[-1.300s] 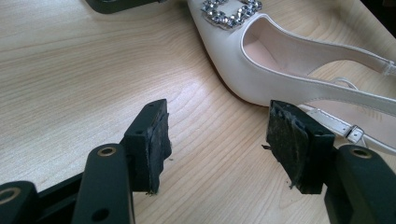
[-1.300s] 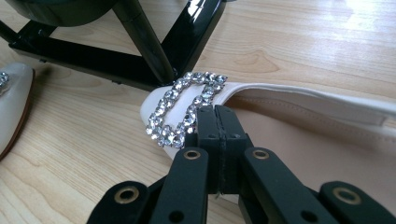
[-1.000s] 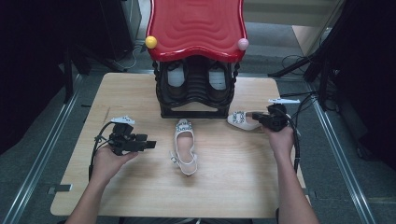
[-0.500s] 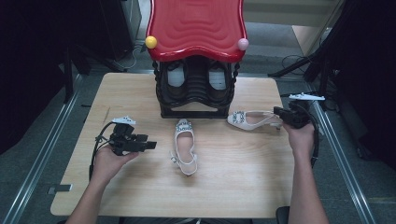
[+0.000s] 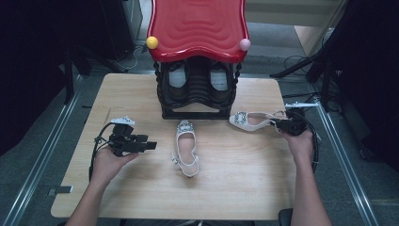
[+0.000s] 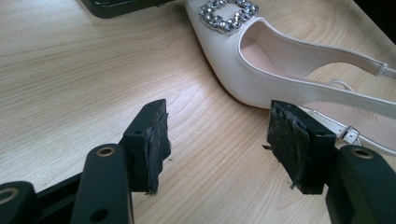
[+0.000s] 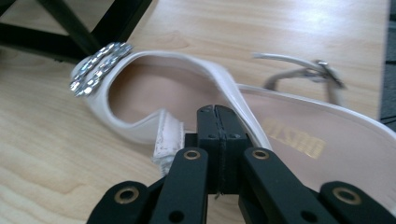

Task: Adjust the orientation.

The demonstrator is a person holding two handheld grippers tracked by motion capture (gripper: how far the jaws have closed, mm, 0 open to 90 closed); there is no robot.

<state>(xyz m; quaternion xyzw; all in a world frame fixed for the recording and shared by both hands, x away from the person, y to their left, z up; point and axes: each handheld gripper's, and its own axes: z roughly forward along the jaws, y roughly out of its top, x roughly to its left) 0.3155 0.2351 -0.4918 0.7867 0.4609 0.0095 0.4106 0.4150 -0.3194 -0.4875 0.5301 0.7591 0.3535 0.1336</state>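
1. The table is pale wood with a fine, matt grain.
2. The white shoe looks like smooth, faintly glossy leather, with a sparkling stone buckle.
3. The left claw has rough, worn black pads.
4. The red roof is glossy plastic.

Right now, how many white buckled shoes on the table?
2: one shoe mid-table in front of the black rack, one at the right gripper. Rack shelves may hide more.
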